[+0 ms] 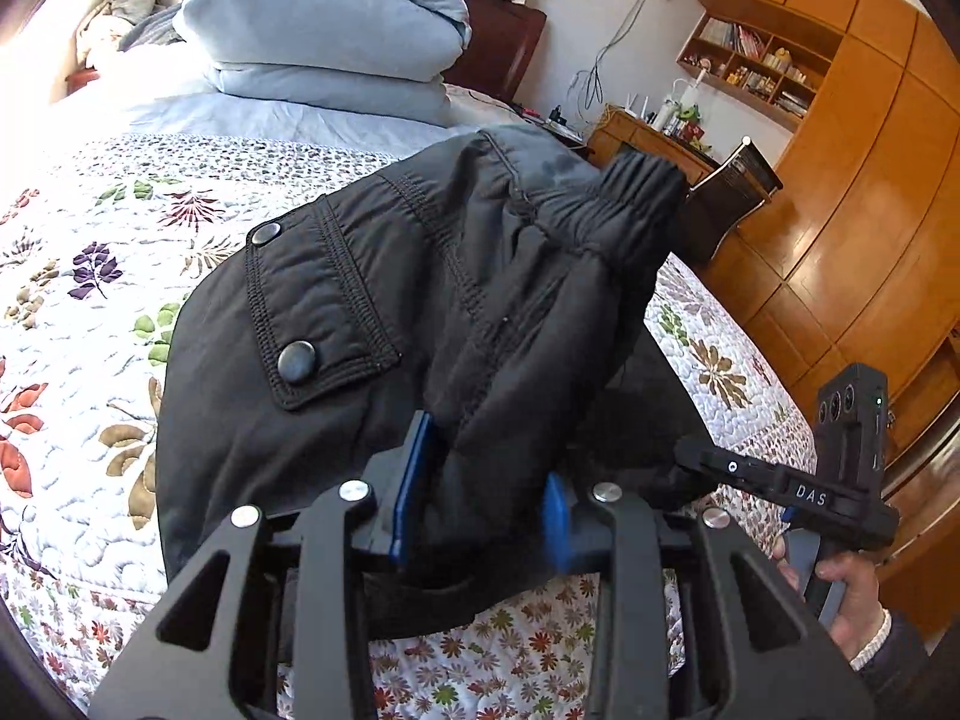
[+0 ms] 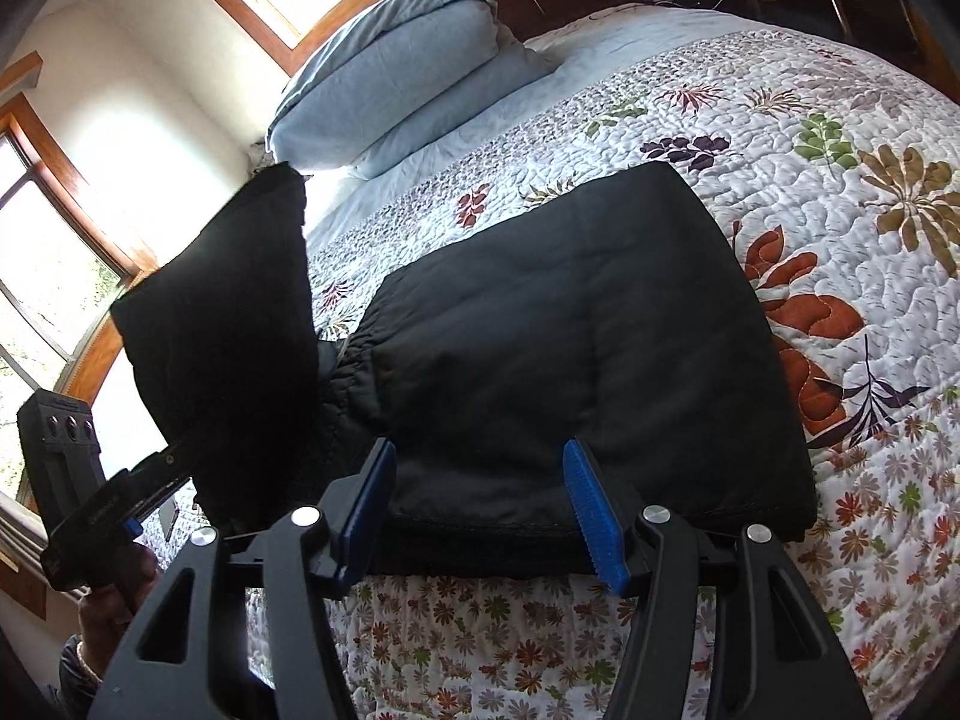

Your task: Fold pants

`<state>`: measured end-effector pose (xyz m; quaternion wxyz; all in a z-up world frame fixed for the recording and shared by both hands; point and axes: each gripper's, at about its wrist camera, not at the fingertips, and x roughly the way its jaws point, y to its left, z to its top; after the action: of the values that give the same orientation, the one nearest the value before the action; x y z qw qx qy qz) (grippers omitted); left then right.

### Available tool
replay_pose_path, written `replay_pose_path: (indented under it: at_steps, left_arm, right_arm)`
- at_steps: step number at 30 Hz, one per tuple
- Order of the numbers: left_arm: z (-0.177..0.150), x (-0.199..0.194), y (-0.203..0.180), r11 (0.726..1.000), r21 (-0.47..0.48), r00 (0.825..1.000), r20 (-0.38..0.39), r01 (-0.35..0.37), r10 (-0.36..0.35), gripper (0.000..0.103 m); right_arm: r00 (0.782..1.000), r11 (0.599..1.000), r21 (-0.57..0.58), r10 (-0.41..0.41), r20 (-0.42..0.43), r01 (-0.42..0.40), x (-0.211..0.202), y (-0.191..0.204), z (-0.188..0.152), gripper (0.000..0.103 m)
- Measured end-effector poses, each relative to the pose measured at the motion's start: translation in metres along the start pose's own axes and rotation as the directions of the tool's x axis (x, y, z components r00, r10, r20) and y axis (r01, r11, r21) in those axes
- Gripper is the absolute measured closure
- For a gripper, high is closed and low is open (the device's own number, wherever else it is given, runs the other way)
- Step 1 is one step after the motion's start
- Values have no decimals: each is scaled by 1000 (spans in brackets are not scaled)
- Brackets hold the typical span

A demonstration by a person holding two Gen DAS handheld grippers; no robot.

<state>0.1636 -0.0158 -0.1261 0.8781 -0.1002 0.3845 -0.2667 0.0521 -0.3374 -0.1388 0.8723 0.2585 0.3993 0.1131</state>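
Black padded pants [image 1: 372, 300] lie on the floral quilt [image 1: 90, 312], with a snap pocket flap [image 1: 318, 324] and the elastic waistband [image 1: 636, 204] turned toward me. My left gripper [image 1: 485, 498] is shut on a bunched fold of them, the cloth squeezed between its blue pads [image 1: 414, 480]. In the right wrist view the left gripper [image 2: 168, 462] holds that part as a raised flap [image 2: 228, 312] above the bed. The rest of the pants [image 2: 570, 330] lies flat and folded. My right gripper [image 2: 478, 513] stands open over their near edge, one pad on each side of the flat cloth. The right gripper [image 1: 696, 462] also shows in the left wrist view.
A folded light-blue duvet [image 1: 324, 18] sits at the head of the bed before a dark headboard [image 1: 504, 42]. A wooden wardrobe [image 1: 870, 180], a desk [image 1: 648, 138] and a dark chair [image 1: 732, 192] stand beside the bed. Windows [image 2: 48, 240] line the other wall. A hand [image 1: 852, 600] holds the right gripper's handle.
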Motion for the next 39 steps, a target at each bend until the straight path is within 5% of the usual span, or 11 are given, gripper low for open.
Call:
replay_pose_path:
  at_steps: [7,12,14,19,24,32,39]
  left_arm:
    - [-9,-2,-9,999,33,999,-19,27,-26,66]
    - [-8,-14,-18,998,68,1000,22,-8,7,37]
    - [-5,-20,-22,997,71,999,37,-35,32,18]
    - [3,-34,-24,993,54,994,43,-102,100,7]
    - [0,-41,12,984,-54,986,-9,-168,168,5]
    - [-33,-59,84,915,-224,942,-104,-336,320,5]
    - [-48,-68,113,884,-322,941,-146,-338,307,5]
  right_arm:
    - [1000,999,43,23,1,-23,0,-4,5,37]
    - [999,996,73,49,24,-51,-7,-1,13,29]
    - [997,993,90,74,38,-78,-11,1,17,28]
    - [983,974,142,170,67,-178,-20,5,30,20]
    - [972,959,161,233,33,-235,-8,12,42,16]
    - [944,918,258,327,-54,-303,37,8,40,15]
    - [922,887,309,381,-72,-342,74,11,36,15]
